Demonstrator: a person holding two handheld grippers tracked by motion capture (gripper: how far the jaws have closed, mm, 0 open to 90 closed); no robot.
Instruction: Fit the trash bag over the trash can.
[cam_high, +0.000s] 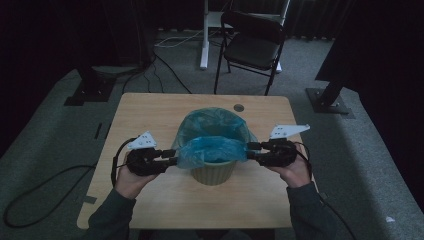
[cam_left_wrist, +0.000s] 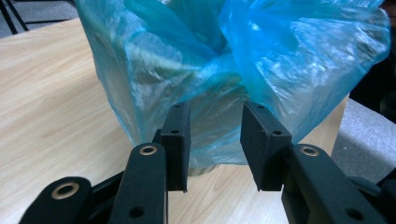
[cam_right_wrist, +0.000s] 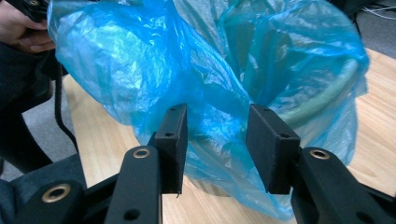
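The blue bag (cam_high: 212, 145) you are working is thin plastic film — glossy, half see-through, creased all over, with pale highlights along its folds. The bin (cam_high: 214, 171) under it looks like smooth, matt, pale greenish plastic, its rim showing through the film at 3 o'clock in the right gripper view. Your counter (cam_high: 150, 115) is light wood-grain board with a dull satin finish. The jaws are matt black plastic with brass-coloured metal eyelets — flat faces, slightly grainy. Around the counter the floor (cam_high: 370, 150) is rough grey carpet.
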